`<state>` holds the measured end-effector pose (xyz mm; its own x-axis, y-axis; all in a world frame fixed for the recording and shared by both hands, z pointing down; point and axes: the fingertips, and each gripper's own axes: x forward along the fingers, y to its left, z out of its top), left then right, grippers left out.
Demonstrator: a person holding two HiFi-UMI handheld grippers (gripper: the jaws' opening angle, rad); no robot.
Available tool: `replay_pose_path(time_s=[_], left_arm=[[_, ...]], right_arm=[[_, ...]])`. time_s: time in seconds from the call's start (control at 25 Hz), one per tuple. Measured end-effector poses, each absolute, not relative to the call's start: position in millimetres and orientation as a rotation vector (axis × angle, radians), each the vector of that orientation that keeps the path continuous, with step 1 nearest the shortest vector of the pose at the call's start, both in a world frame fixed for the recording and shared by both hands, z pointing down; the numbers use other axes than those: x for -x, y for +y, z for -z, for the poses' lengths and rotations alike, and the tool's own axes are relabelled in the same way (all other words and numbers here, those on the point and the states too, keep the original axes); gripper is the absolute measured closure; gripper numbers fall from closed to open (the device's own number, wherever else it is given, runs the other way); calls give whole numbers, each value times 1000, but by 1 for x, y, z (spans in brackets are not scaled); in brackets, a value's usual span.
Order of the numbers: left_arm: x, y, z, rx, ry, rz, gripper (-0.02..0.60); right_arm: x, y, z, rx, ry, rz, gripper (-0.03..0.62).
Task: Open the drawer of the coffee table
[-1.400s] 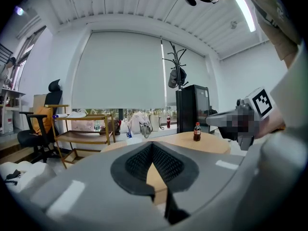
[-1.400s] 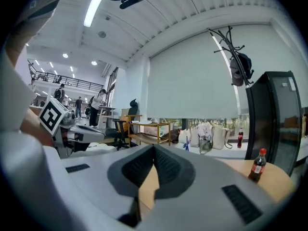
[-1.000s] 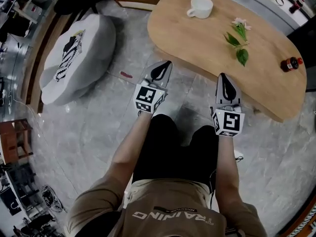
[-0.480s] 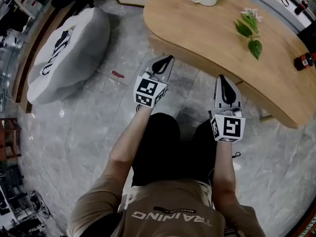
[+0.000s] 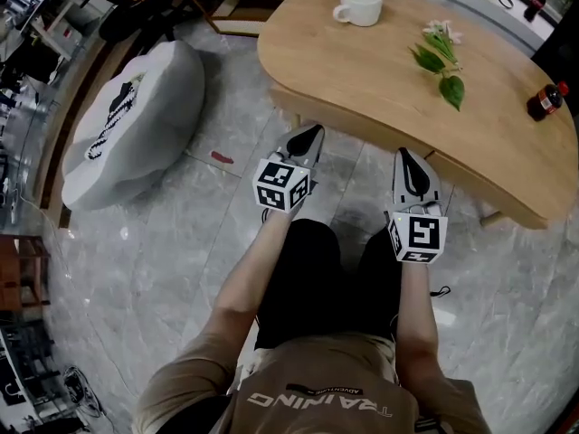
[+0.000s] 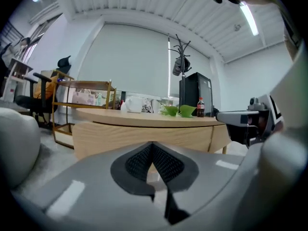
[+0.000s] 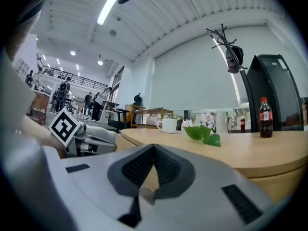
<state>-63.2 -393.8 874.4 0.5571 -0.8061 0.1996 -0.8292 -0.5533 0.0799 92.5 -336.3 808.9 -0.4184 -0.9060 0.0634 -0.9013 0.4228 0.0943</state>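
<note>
Recorded both grippers lower than a second ago, the left gripper [image 5: 310,134] rolled slightly, marker cube [image 5: 283,186] turned to show two faces. Found the left jaws pressed together tip to tip, nothing between them. Found the right gripper [image 5: 408,156] likewise closed and empty. Noted both held side by side above the person's legs [image 5: 303,269], pointing roughly level at the coffee table [image 5: 380,80]. Located the table's wooden side panel [image 6: 110,134] straight ahead of the left jaws, near but not touching; placed the tabletop edge ahead of and slightly above the right jaws. Could not tell the drawer apart from that panel in any view. Logged on the tabletop, beyond both jaw pairs: a white cup [image 5: 360,5] farthest ahead of the left jaws, a green leafy sprig [image 5: 440,66] ahead of the right jaws, a dark bottle [image 5: 545,100] well off to their right. Noted a grey cushion [image 5: 136,120] on the marble floor [image 5: 163,242], well to the left of the left jaws.
</note>
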Motion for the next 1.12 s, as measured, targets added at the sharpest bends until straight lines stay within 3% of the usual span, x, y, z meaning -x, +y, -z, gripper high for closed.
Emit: replay_pose_path(time_s=[0.16,0.44,0.68,0.72,0.84,0.96,1.12], left_arm=[[71,-396,-891,-2446,-1328,2,575],[90,-416,-943,-1565,-809,958,575],[94,-429,-959,-1581,-810,1037,572],[95,-432,-958,-1596,-811,1058,560],[95,-440,-951,-1647,-764,1130,380],[92,-447,-950,-1688,-684,1209,340],[91,-454,-947,-1720,-582,1329,334]], right_arm=[[-86,-336,-802,-1599,-2564,141,589],[-83,-334,-794,-1599,-2561,192,589],[-93,-334,-794,-1614,-2518,228,589],[-94,-334,-796,-1617,-2511,223,591],[-94,-336,-798,-1622,-2504,224,589],[-91,-336,-798,-1616,-2511,225,589],[-84,-335,-800,-1586,-2512,241,589]])
